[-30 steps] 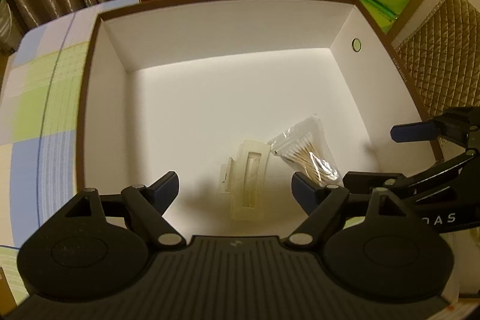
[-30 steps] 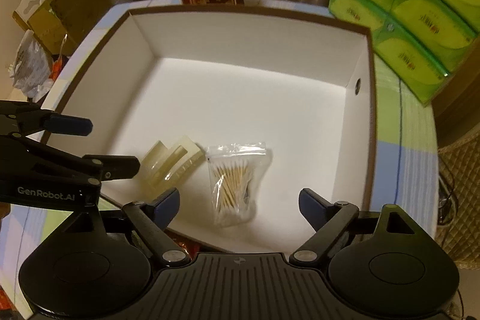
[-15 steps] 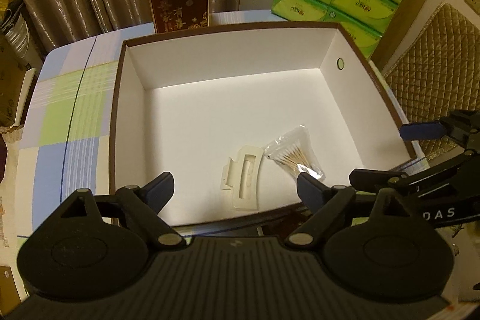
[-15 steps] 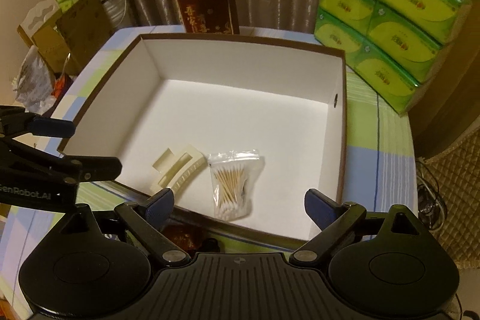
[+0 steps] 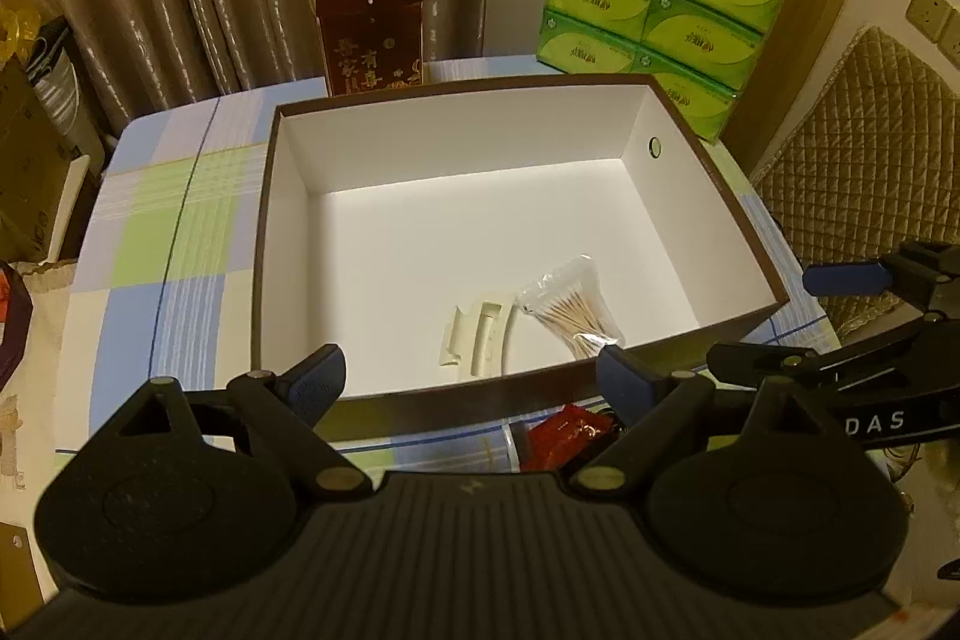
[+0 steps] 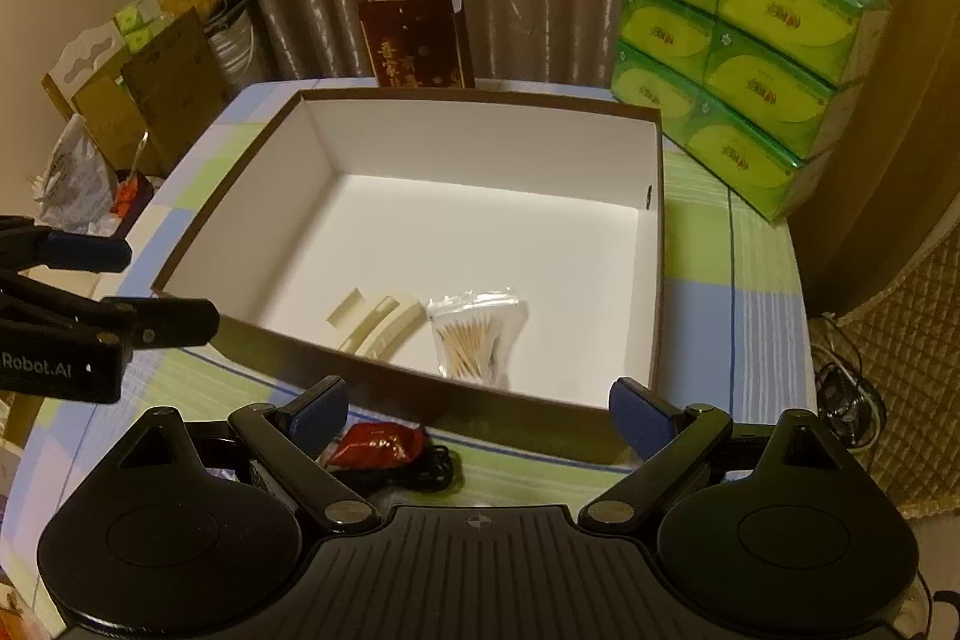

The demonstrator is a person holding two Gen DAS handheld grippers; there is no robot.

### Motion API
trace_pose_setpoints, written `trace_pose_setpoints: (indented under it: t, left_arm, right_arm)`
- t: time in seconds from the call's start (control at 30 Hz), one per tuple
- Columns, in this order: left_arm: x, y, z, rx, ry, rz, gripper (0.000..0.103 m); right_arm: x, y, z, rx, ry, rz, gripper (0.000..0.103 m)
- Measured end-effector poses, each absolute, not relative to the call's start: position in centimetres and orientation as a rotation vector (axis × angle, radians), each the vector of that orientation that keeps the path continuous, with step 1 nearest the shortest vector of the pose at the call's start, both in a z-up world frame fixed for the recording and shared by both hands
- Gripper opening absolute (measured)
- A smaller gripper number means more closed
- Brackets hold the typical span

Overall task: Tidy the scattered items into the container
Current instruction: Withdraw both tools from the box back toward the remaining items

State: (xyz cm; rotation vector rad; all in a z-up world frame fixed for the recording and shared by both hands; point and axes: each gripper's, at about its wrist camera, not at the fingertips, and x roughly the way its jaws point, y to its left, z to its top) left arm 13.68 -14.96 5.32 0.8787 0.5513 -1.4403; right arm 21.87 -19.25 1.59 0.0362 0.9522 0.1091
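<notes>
Lettering on my right gripper reads "DAS"; my left gripper shows "Robot.AI". Both have just been opening wider, nothing between them. Hair clip and cotton swab bag lie inside the box; a red packet lies outside it.

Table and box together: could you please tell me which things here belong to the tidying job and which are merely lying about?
Job:
- box
- hair clip, inside
- cotton swab bag, inside
- red packet, outside
- black cord, outside

Lying about:
- green tissue packs
- dark red gift bag
- quilted cushion
</notes>
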Motion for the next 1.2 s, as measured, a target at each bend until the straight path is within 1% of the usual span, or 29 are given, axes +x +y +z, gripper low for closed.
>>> trace_pose_setpoints:
  t: [0.1, 0.17, 0.3, 0.37, 0.53, 1.17, 1.2]
  left_arm:
    - [13.7, -14.0, 5.7, 0.869, 0.534, -1.44, 0.09]
    - [13.7, -13.3, 5.8, 0.921, 0.463, -1.575, 0.09]
    - [14.0, -11.9, 5.9, 0.912, 0.453, -1.579, 0.09]
    - [14.1, -11.3, 5.8, 0.955, 0.397, -1.682, 0.09]
    - [14.6, -10.0, 5.7, 0.967, 0.357, -1.725, 0.091]
    - [17.2, -5.6, 3.9, 0.939, 0.372, -1.732, 0.092]
    - [17.3, -5.4, 3.7, 0.969, 0.341, -1.808, 0.092]
  right_arm:
    - [20.9, -19.1, 1.9, 0.038, 0.936, 0.11, 0.092]
    - [20.3, -18.9, 1.9, 0.037, 0.928, 0.108, 0.091]
    - [19.3, -18.4, 1.9, 0.031, 0.916, 0.107, 0.092]
    - [18.8, -18.2, 1.8, 0.029, 0.912, 0.108, 0.091]
    - [17.7, -18.0, 1.7, 0.038, 0.899, 0.104, 0.091]
    - [12.5, -17.7, -0.1, 0.075, 0.861, 0.117, 0.092]
    - [12.3, -17.7, -0.3, 0.075, 0.865, 0.118, 0.092]
